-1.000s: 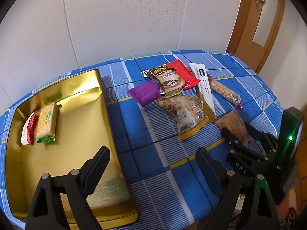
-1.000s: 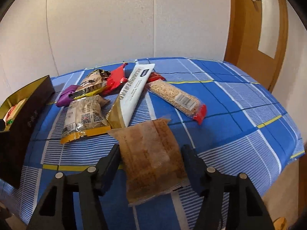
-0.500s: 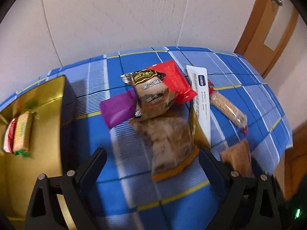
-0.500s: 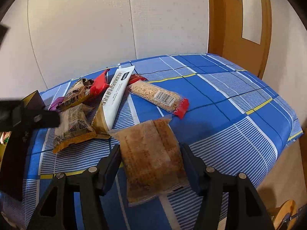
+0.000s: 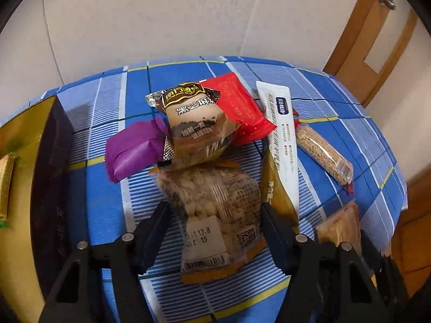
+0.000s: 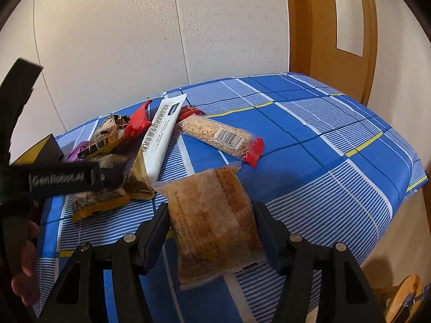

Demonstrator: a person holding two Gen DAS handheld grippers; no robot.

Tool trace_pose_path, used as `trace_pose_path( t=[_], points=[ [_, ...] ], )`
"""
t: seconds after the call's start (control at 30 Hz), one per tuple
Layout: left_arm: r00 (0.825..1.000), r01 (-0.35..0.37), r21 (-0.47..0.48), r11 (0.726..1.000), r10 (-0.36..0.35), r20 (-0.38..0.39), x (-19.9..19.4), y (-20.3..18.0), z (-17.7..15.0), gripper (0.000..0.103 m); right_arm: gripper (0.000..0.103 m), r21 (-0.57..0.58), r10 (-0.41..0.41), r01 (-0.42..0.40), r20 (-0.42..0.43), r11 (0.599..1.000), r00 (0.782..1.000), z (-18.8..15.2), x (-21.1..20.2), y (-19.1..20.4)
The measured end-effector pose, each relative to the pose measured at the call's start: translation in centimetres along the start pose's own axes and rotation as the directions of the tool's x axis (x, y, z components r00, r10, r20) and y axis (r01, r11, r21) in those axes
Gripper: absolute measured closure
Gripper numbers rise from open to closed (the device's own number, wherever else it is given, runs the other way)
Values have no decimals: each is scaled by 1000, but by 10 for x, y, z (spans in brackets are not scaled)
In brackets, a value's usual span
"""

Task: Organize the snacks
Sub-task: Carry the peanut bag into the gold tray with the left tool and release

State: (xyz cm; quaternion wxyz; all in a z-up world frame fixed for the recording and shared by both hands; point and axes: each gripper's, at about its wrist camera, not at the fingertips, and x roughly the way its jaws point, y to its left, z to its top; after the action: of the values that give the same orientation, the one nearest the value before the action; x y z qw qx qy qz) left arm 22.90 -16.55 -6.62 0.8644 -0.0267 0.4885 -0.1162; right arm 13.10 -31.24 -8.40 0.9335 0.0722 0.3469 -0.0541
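Observation:
Several snack packs lie on the blue plaid table. In the left wrist view my left gripper is open with its fingers on either side of a clear peanut pack with an orange edge. Behind it lie a brown sesame pack, a purple pack, a red pack, a long white sachet and a grain bar. My right gripper is open around a brown cracker pack that lies flat. The left gripper body shows at the left.
A gold box stands at the left table edge with a green-and-yellow bar inside. A white wall is behind the table and a wooden door is at the right. The table edge drops off at the right.
My left gripper has swung from over the gold box rightward and forward, down to the peanut pack, which now sits between its fingers. My right gripper stays around the cracker pack.

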Motion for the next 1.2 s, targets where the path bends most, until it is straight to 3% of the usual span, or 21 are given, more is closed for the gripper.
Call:
trace_pose_path(
  t=[0.17,0.23,0.27,0.47,0.53,0.77,0.87,1.1,1.2],
  points=[
    [1000,9,41,999,-10,27,-4,3,-8,36,39,4,4,-4,3,1000,1000,-1,-1,-1],
    [999,-4,57,998,2,33,-6,3,-12,40,39,-5,-1,1,5,1000,1000,-1,0,1],
    [999,-7,60,998,5,38,-7,3,-14,47,39,-11,-4,4,6,1000,1000,-1,-1,1],
    [999,3,44,999,-5,37,-18,15,-25,55,39,-17,-8,8,10,1000,1000,-2,-1,1],
    [999,22,22,999,-23,23,-22,19,-29,56,39,-21,-11,11,12,1000,1000,-2,-1,2],
    [998,65,77,995,-66,20,-36,15,-43,58,39,-34,-16,16,19,999,1000,-3,-2,2],
    [991,129,54,990,-130,16,-47,18,-47,58,39,-35,-15,16,21,999,1000,-4,-2,1],
    [980,167,124,978,-178,84,-86,18,-52,58,40,-35,-25,26,28,999,999,-4,-3,3],
    [976,184,113,976,-195,94,-97,27,-49,58,40,-44,-33,35,34,998,999,-5,-3,4]
  ],
)
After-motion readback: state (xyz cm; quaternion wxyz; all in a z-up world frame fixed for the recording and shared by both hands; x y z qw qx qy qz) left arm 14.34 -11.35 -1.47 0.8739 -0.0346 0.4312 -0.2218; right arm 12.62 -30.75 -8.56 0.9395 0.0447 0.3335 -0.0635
